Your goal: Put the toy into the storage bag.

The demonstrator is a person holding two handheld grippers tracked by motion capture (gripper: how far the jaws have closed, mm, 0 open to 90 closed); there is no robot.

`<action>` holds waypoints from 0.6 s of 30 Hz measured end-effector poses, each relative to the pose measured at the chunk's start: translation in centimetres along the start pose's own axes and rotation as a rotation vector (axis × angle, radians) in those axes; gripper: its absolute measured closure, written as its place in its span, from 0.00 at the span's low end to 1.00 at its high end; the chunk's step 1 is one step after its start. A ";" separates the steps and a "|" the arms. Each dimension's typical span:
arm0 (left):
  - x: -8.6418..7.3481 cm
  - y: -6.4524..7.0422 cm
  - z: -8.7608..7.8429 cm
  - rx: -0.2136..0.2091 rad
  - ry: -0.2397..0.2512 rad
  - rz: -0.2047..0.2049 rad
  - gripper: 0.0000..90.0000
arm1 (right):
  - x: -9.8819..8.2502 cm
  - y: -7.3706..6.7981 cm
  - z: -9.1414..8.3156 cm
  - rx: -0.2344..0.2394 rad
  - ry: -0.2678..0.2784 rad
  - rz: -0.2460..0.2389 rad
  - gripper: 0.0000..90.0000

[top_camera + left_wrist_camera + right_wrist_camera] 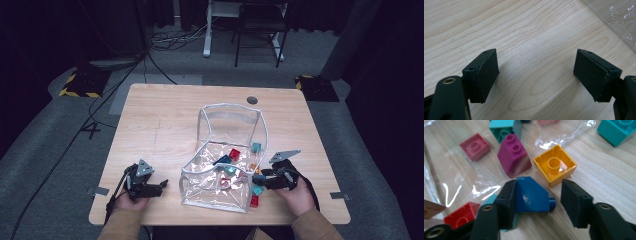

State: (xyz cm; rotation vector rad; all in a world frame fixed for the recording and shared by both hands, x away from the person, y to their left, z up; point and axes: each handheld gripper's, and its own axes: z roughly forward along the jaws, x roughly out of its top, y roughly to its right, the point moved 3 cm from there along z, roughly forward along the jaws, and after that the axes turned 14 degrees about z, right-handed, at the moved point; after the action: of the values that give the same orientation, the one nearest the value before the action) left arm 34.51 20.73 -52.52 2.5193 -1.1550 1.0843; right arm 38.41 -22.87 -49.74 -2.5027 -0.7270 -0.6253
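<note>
At the near left of the wooden table (165, 110), the left gripper (536, 75) is held low over bare wood, its jaws spread wide with nothing between them. At the near right, the right gripper (537, 200) is set around a blue sloped brick (531, 195). One pad is pressed flat against the brick's left face, while a gap is left between the brick's stud side and the other pad, so no grip is made yet (the jaws are only part-way in). The blue brick lies on its side on the wood, just beside the open edge of the clear plastic bag (220, 175).

The brick is judged light, rigid and smooth, so a slip along the sloped face is likely; the flat face and the opposite stud side are better taken squarely. Just beyond it an upturned yellow brick (555, 165) and a magenta sloped brick (514, 158) are seen, with a pink brick (475, 146) and teal bricks (614, 131) farther off on the crinkled film.
</note>
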 end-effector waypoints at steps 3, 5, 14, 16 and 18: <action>0.0 0.0 0.0 0.000 0.000 0.001 0.23 | -0.1 0.2 0.1 -0.008 0.001 -0.002 0.60; 0.0 0.0 0.0 0.000 0.000 0.001 0.23 | -0.1 0.1 -0.3 -0.027 0.018 -0.022 0.63; 0.0 0.0 0.0 0.000 0.000 0.001 0.23 | 0.1 0.1 -1.8 -0.014 0.038 -0.006 0.63; 0.0 0.0 0.0 0.000 0.000 0.002 0.23 | 0.2 -0.1 -2.3 -0.010 0.048 -0.008 0.63; 0.0 0.0 0.0 0.000 0.000 0.000 0.23 | 0.4 -0.2 -2.9 -0.006 0.059 -0.010 0.63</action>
State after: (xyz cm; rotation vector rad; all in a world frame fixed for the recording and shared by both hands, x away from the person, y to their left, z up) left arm 34.51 20.73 -52.52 2.5193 -1.1555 1.0846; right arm 37.76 -24.09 -47.15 -2.4767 -0.7169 -0.7022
